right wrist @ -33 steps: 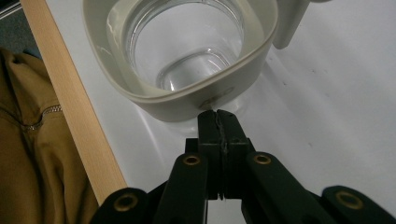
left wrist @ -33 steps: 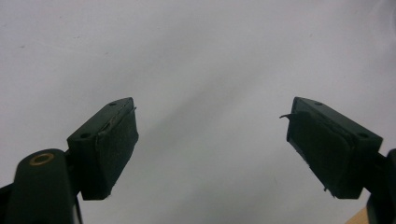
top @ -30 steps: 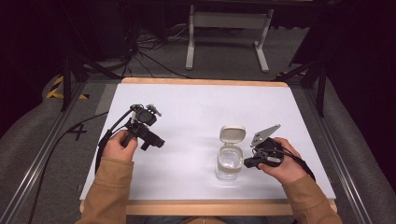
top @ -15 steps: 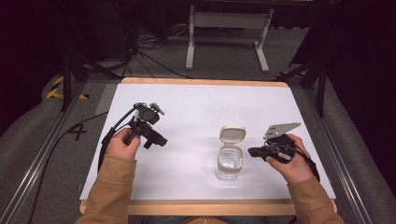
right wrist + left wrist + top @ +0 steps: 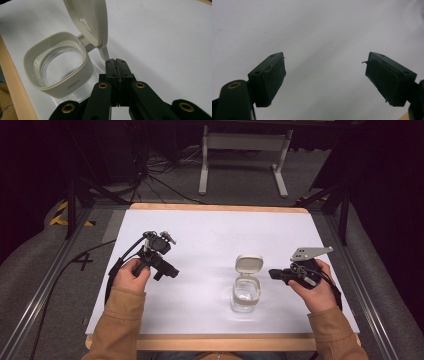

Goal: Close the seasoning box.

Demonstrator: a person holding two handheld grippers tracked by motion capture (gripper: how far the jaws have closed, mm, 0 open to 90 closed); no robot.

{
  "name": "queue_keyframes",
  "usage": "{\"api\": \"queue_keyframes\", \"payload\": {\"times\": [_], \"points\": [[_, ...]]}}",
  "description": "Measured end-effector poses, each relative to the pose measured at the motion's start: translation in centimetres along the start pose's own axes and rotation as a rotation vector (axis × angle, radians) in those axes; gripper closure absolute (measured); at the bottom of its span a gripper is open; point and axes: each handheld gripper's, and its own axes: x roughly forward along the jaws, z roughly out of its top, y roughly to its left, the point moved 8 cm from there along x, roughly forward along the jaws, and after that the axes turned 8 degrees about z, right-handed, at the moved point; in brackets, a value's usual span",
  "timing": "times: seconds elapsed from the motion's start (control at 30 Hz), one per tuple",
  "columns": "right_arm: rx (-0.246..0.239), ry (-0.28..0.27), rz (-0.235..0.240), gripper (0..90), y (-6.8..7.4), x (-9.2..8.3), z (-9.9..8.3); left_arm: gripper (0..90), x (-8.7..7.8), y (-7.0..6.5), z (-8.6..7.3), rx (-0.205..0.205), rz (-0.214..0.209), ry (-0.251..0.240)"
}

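A clear jar (image 5: 246, 293) with a cream square collar stands near the table's front, right of centre, its hinged lid (image 5: 249, 264) flipped up and open. In the right gripper view the jar's open mouth (image 5: 60, 65) and raised lid (image 5: 90, 20) are close ahead to the left. My right gripper (image 5: 273, 273) is shut with nothing between its jaws, its tip a little right of the jar and apart from it; the closed tips (image 5: 116, 62) sit just below the lid's tab. My left gripper (image 5: 172, 272) is over the left part of the table, open and empty (image 5: 325, 75).
A white sheet (image 5: 210, 235) covers the wooden table (image 5: 220, 341). Cables (image 5: 117, 265) trail from the left gripper off the left edge. A metal stand (image 5: 240, 150) and dark floor lie beyond the far edge.
My right gripper has drawn back to the right, away from the jar, and lowered. The jar's lid stays open. The left gripper has barely moved.
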Motion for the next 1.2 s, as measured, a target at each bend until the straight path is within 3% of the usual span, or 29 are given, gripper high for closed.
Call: {"api": "queue_keyframes", "payload": {"times": [0.13,0.6,1.2], "points": [[0.0,-0.013,0.021,90.0,-0.2,0.3,0.7,16.7,-0.2,0.1,-0.8,-0.028,0.005,0.0],[-0.021,-0.026,0.041,90.0,-1.0,1.8,2.2,16.6,-0.4,0.7,-2.6,-0.059,0.027,0.019],[-0.038,-0.014,0.047,90.0,-0.7,2.4,2.6,16.6,-0.5,0.9,-3.1,-0.071,0.029,0.02]]}}
